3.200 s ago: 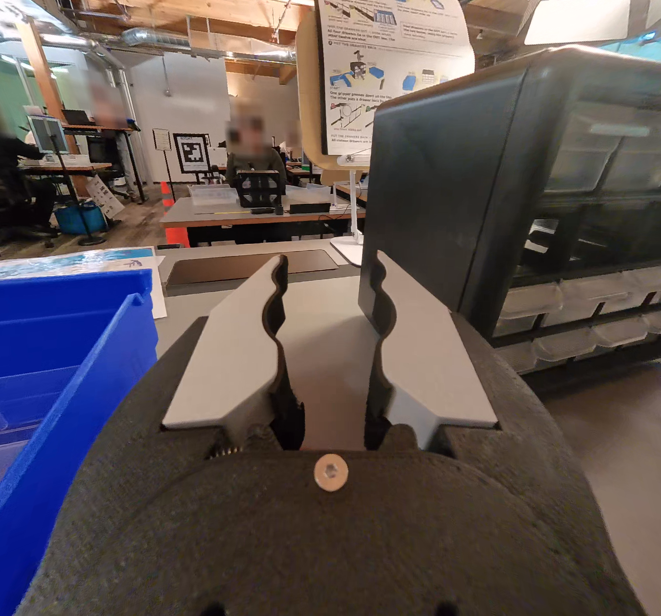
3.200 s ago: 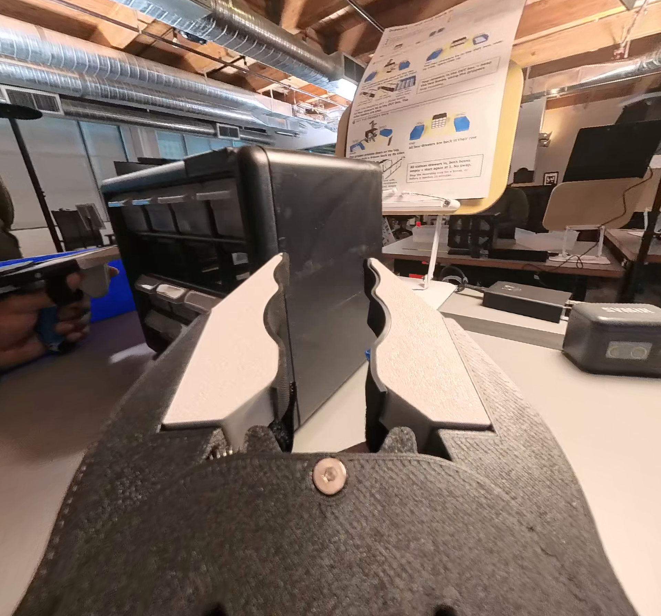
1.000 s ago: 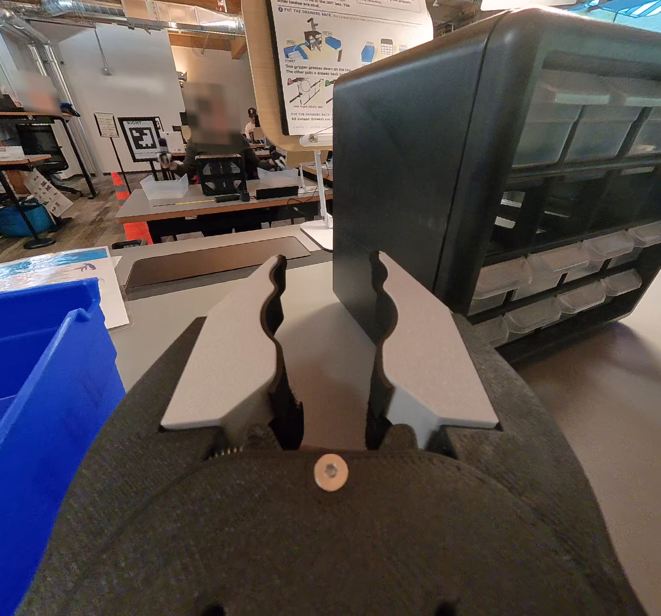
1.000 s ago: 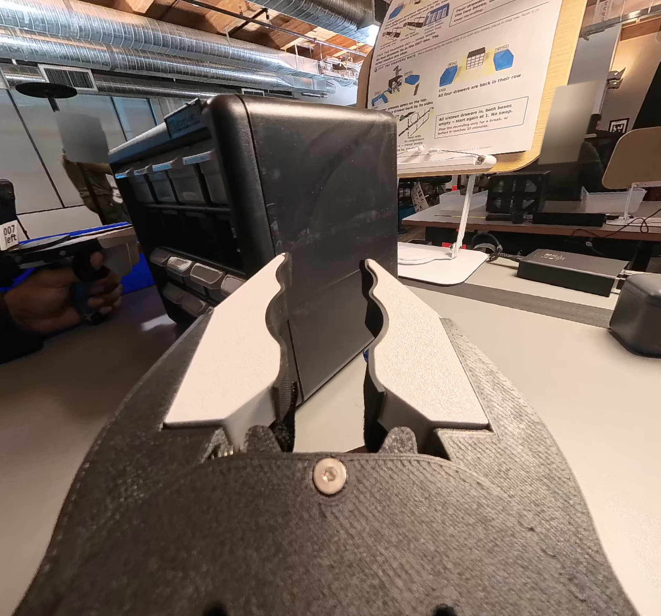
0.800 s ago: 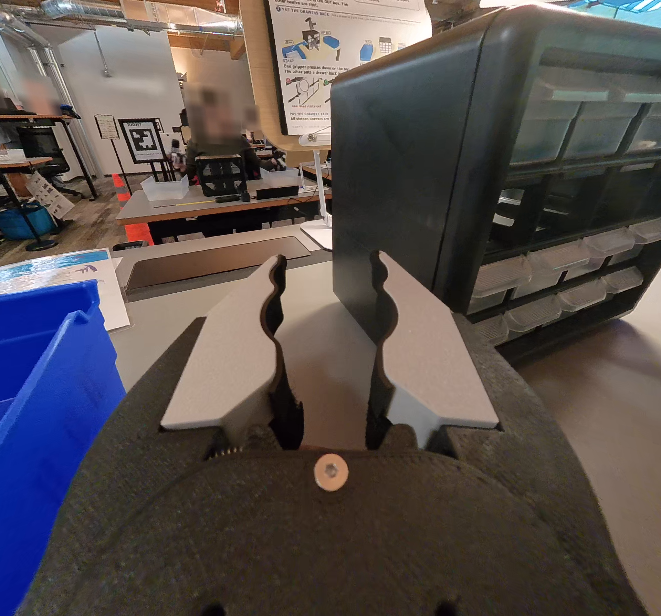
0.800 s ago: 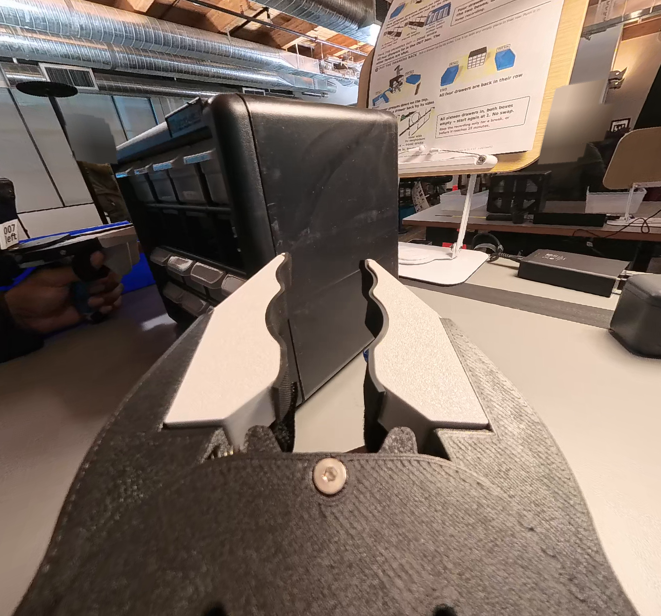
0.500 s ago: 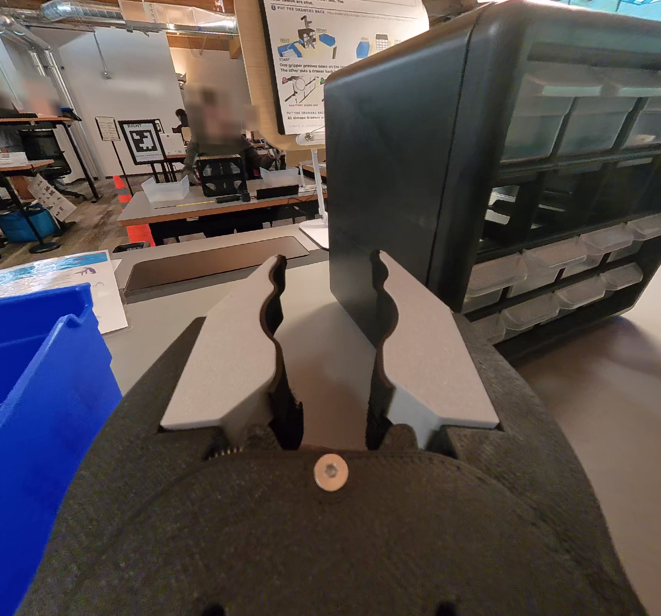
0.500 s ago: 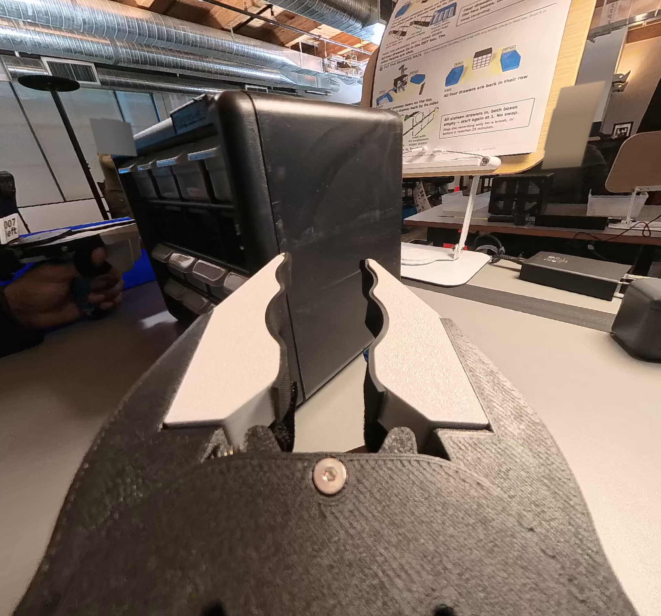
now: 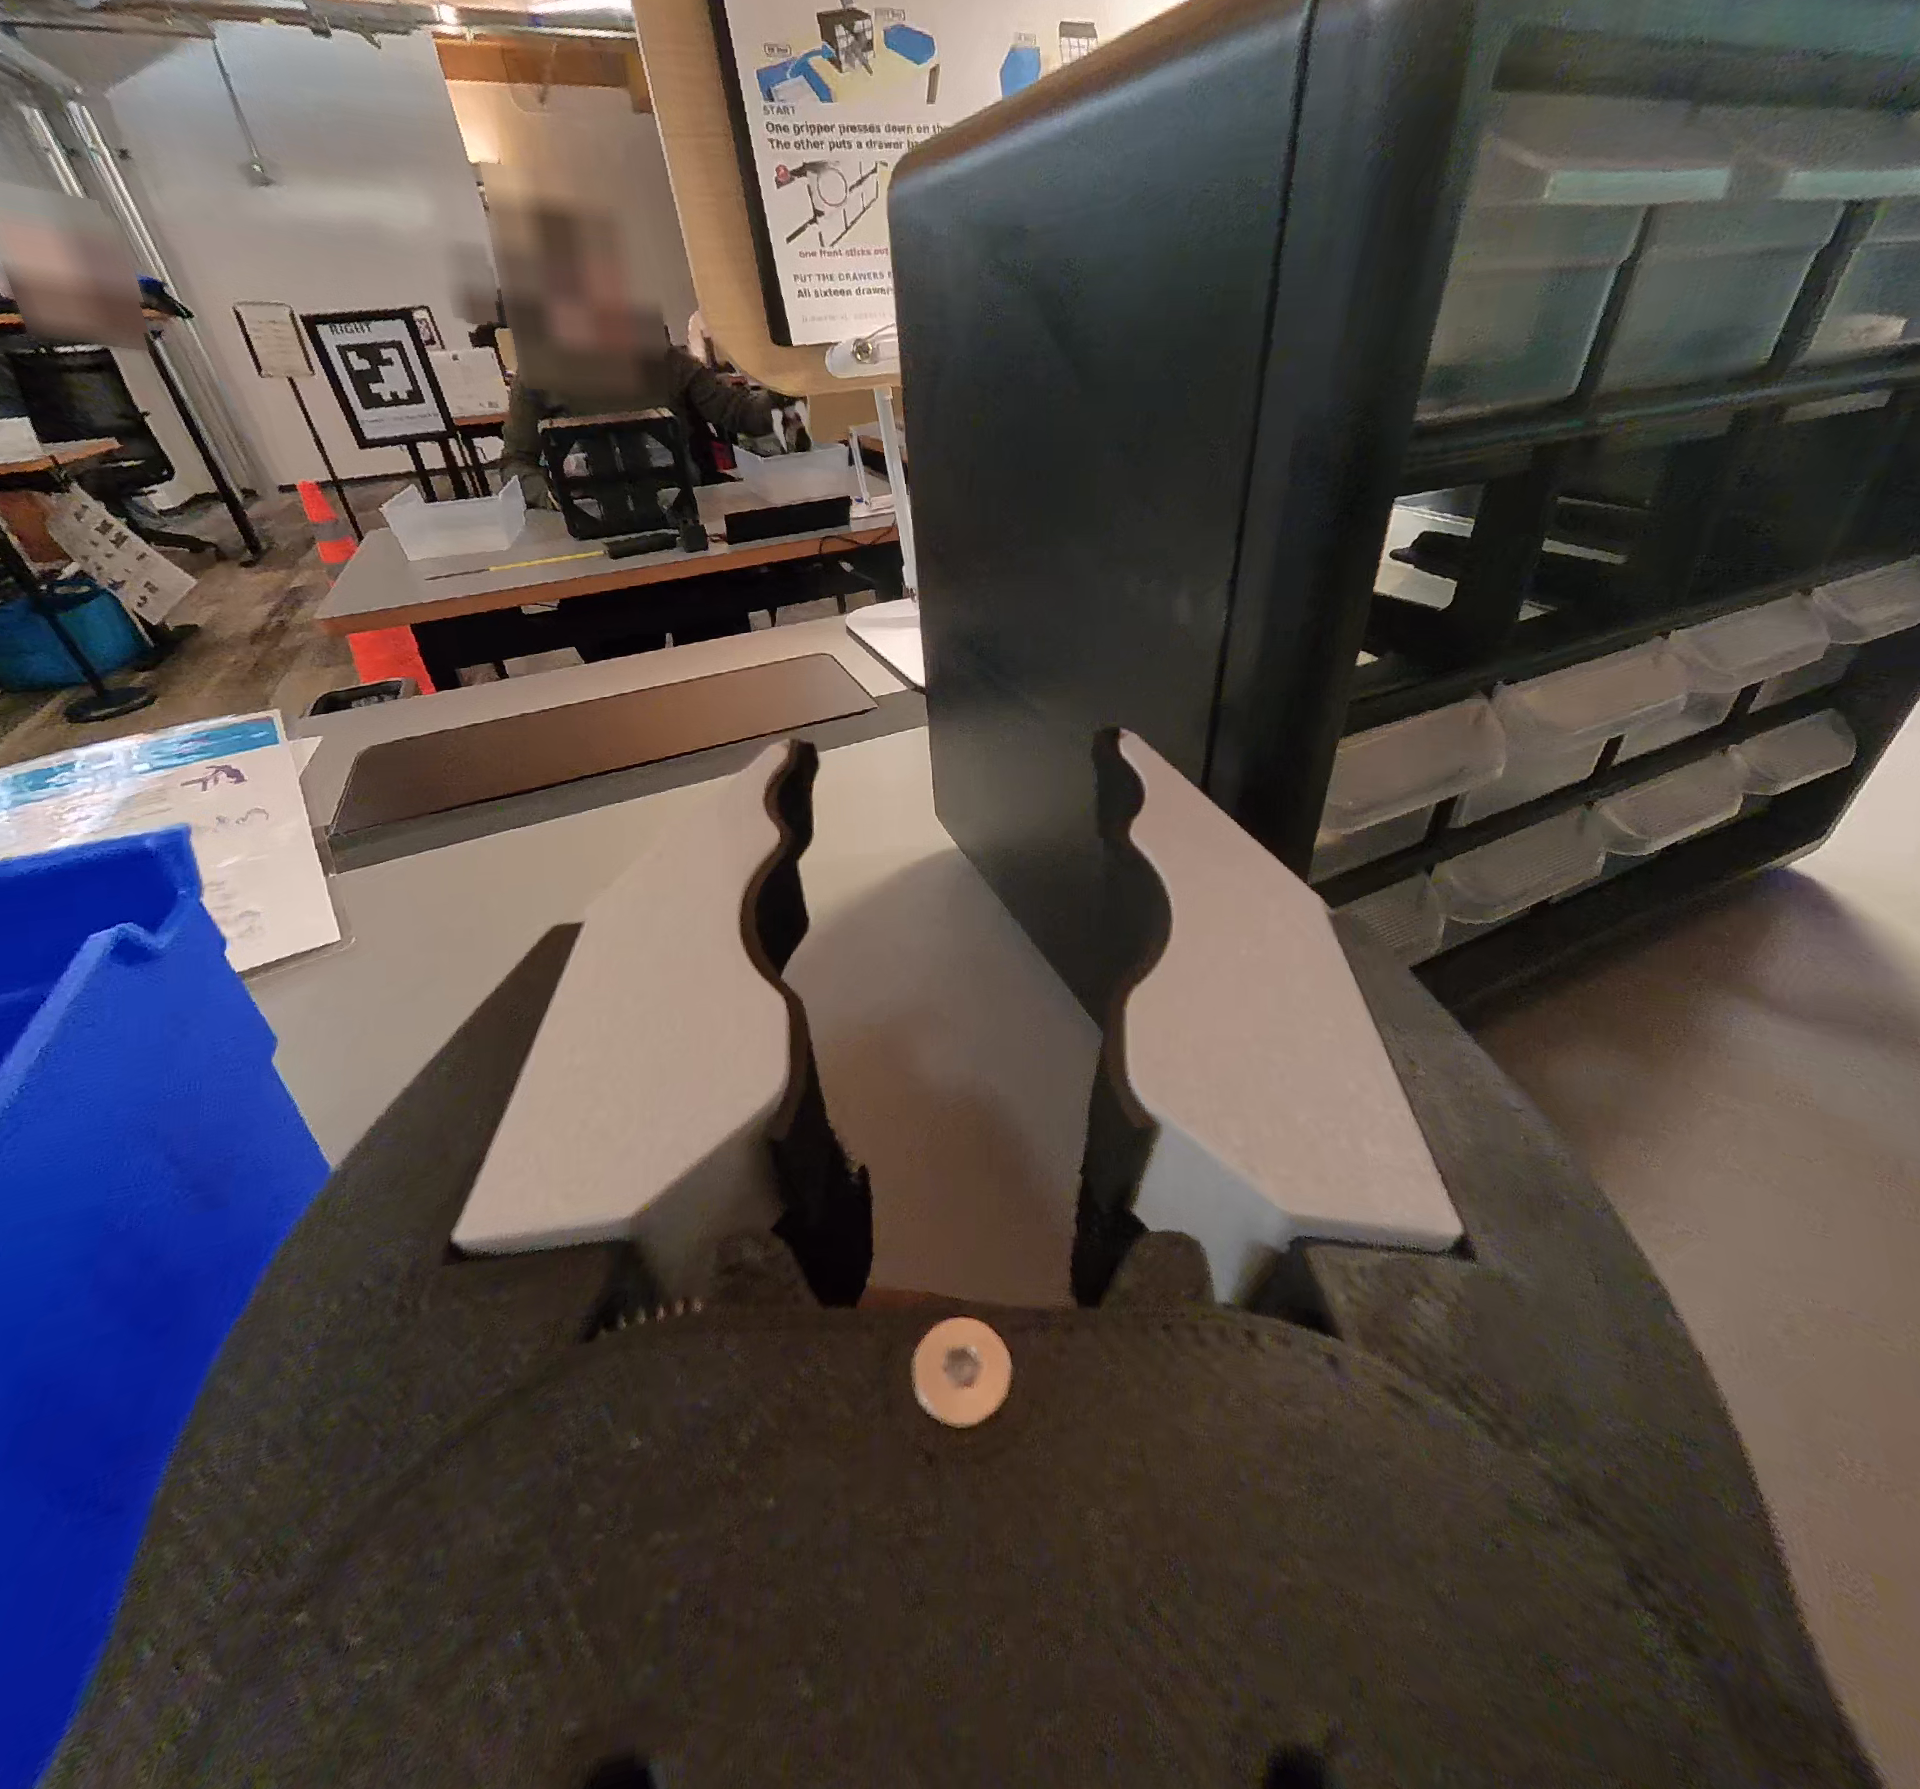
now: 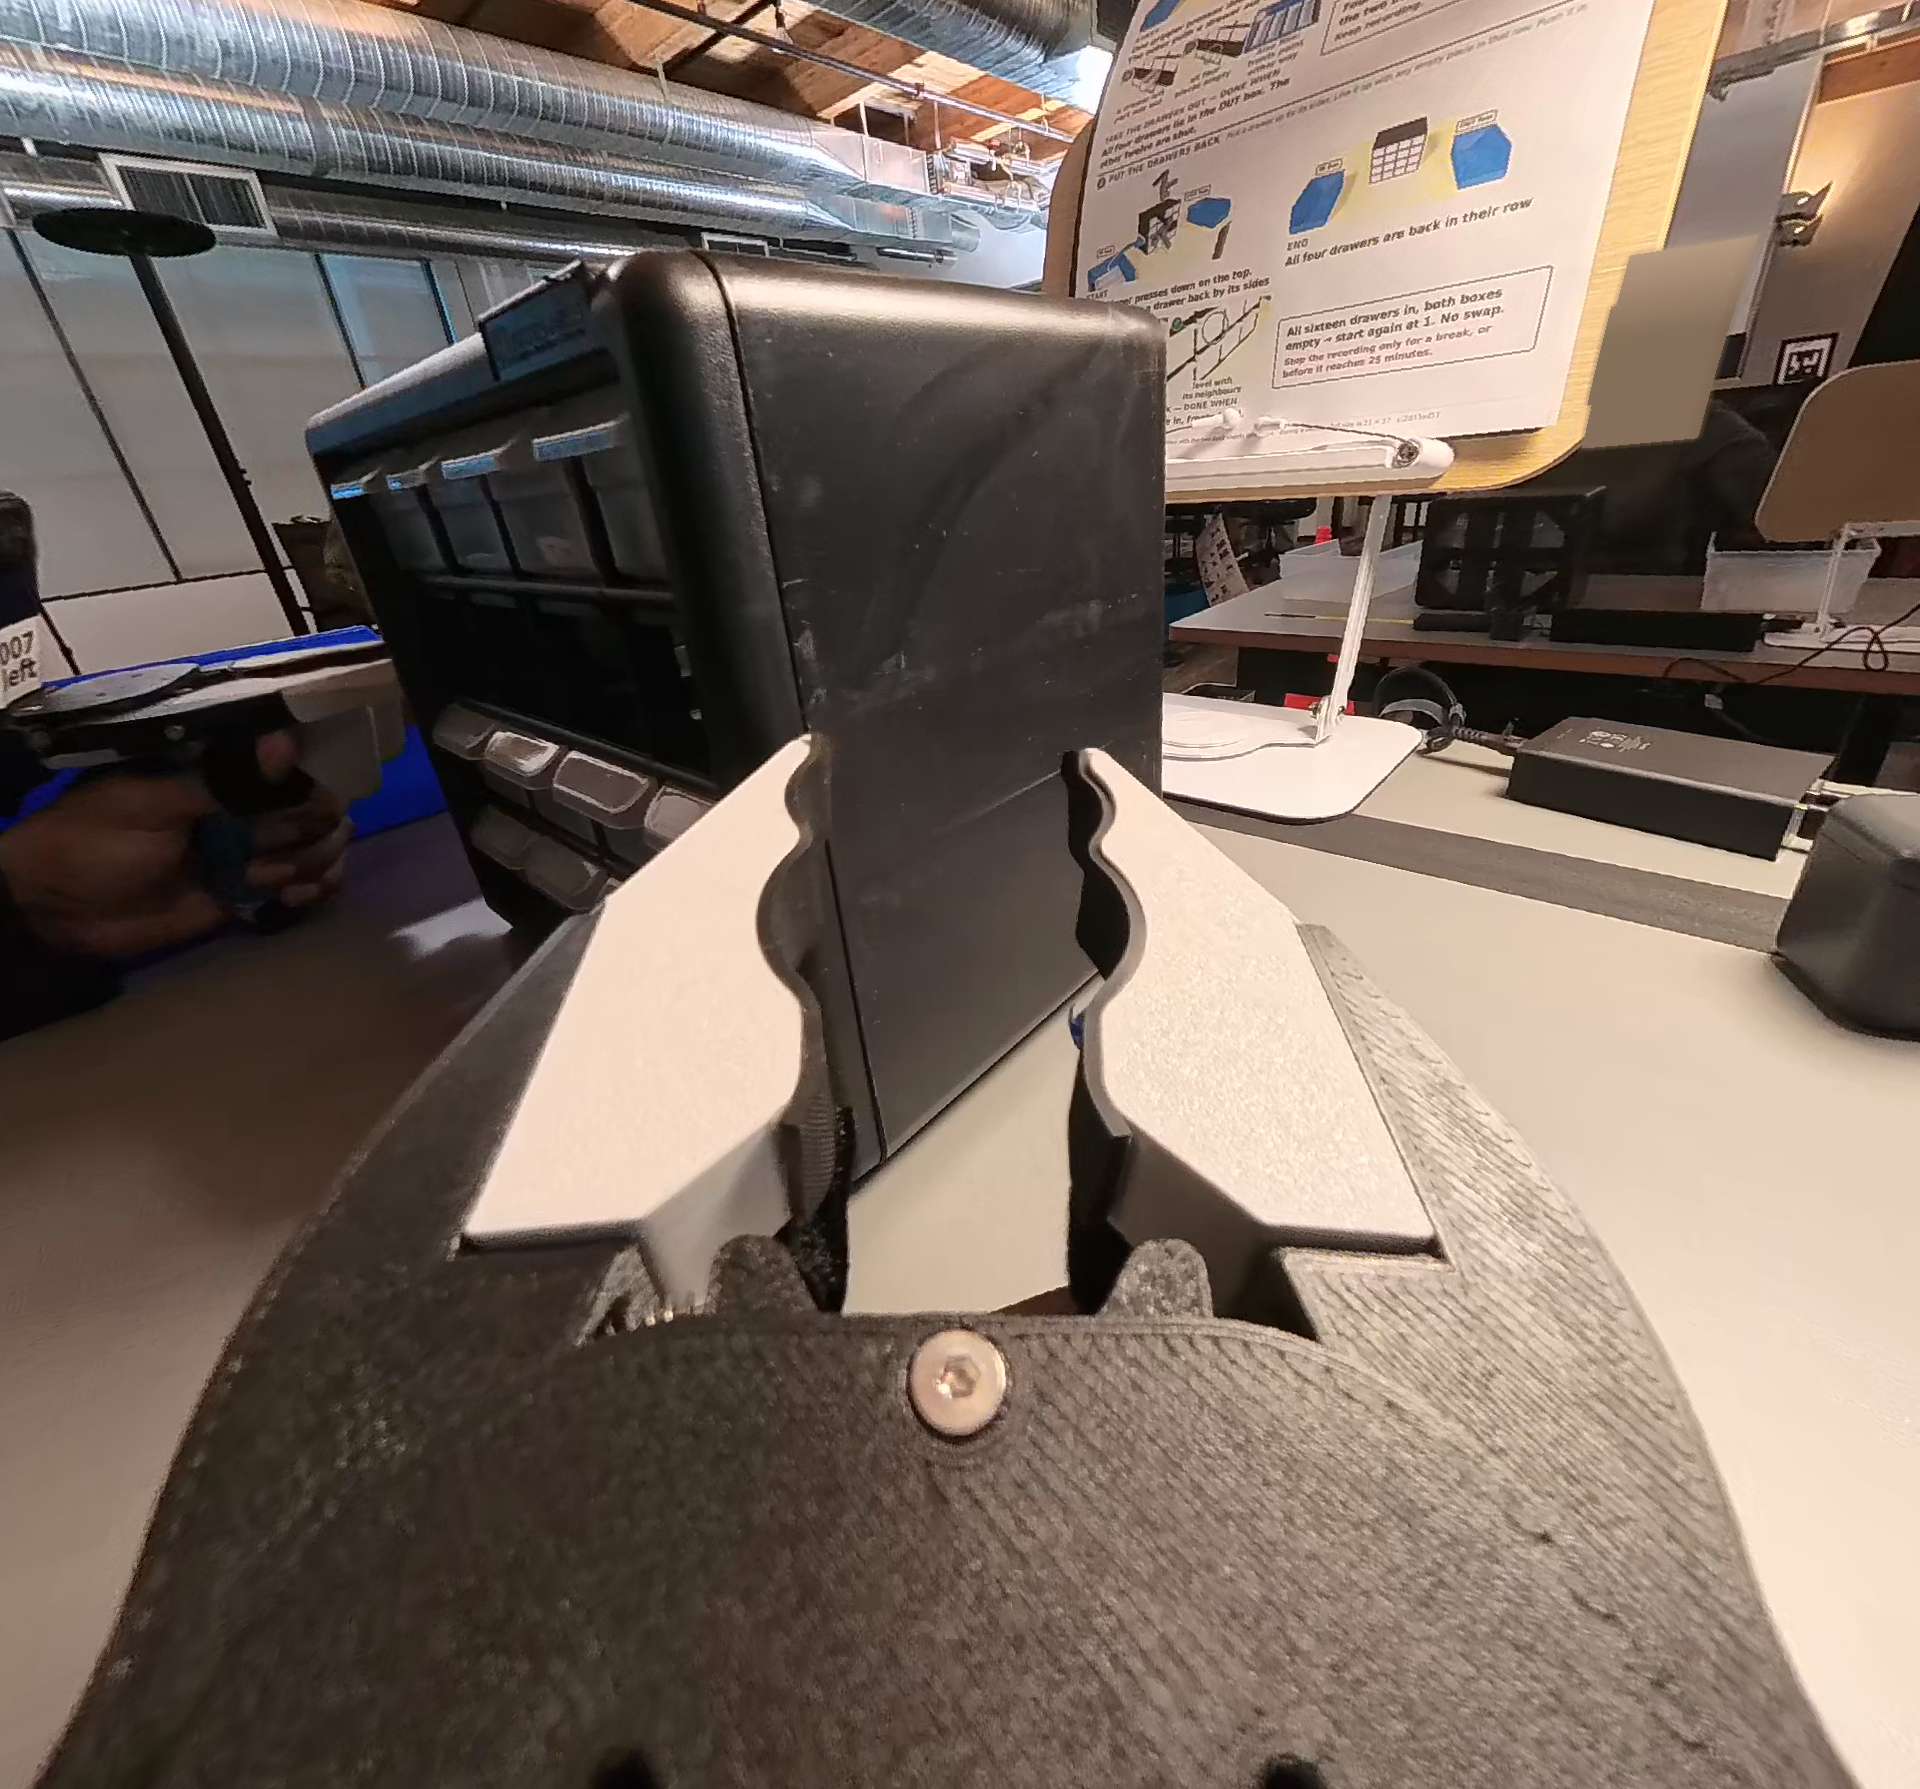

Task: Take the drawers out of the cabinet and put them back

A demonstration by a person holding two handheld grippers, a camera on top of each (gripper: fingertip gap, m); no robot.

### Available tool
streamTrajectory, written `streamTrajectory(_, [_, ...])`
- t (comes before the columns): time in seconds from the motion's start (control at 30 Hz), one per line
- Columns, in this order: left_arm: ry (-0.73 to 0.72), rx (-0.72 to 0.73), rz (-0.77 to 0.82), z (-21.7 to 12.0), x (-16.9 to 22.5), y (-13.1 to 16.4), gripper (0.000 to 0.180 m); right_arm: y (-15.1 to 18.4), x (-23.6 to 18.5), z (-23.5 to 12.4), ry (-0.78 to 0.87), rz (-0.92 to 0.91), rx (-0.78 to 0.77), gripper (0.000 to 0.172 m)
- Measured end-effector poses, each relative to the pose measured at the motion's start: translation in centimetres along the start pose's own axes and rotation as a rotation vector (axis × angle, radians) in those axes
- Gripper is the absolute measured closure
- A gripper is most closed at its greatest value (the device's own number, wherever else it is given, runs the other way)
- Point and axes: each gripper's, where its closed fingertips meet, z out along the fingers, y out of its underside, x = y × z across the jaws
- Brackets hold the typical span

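1. Here, in the left wrist view, your left claw [image 9: 951,763] stood parted at a middling width with nothing between its grey fingers [image 9: 665,991]; only bare worktop [image 9: 935,1064] showed in the gap.
2. The black cabinet [image 9: 1081,451] stood on the worktop just ahead and to the right of that claw, its plain side wall facing you. Its front ran off to the right: translucent drawers [image 9: 1527,285] filled the top row, the row below looked dark, and more pale drawers [image 9: 1579,711] sat in the lower rows.
3. A blue bin [image 9: 114,1168] stood at the left edge, close beside the claw's body. A printed sheet [image 9: 249,835] lay flat behind it, and an instruction poster [image 9: 883,77] rose behind the cabinet on a white stand.
4. Next, in the right wrist view, your right claw [image 10: 945,773] was likewise parted and held nothing; the cabinet's [image 10: 935,544] other side wall filled the gap from behind, apart from the fingers [image 10: 686,991].
5. The cabinet's drawer front [image 10: 520,596] angled away to the left. Beyond it your hand [image 10: 156,866] gripped the left claw [image 10: 332,731] near the lower drawers, with a strip of the blue bin [image 10: 343,643] behind.
6. A black box [image 10: 1652,783] and a grey case [image 10: 1860,918] lay on the worktop at the right.
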Motion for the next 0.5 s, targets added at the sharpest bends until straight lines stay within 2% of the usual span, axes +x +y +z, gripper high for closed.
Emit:
streamTrajectory(0.13, [0.005, -0.034, -0.015, -0.1, 0.8, 0.4, 0.122, 0.0, 0.0, 0.0, 0.005, -0.001, -0.003, 0.12])
streamTrajectory(0.23, [0.001, -0.07, -0.096, -1.1, 1.8, 0.3, 0.126, 0.1, -0.1, 0.0, 0.013, -0.004, -0.01, 0.116])
streamTrajectory(0.27, [0.003, -0.07, -0.12, -1.8, 2.3, -0.1, 0.121, 0.1, -0.1, 0.0, 0.015, -0.004, -0.012, 0.115])
streamTrajectory(0.4, [0.009, 0.0, -0.185, -6.1, 4.6, -3.1, 0.122, 0.0, -0.4, 0.0, 0.029, 0.001, -0.013, 0.107])
streamTrajectory(0.5, [-0.062, -0.028, -0.122, -10.2, 4.1, -4.8, 0.122, 0.0, -0.9, 0.1, 0.025, 0.015, -0.014, 0.106])
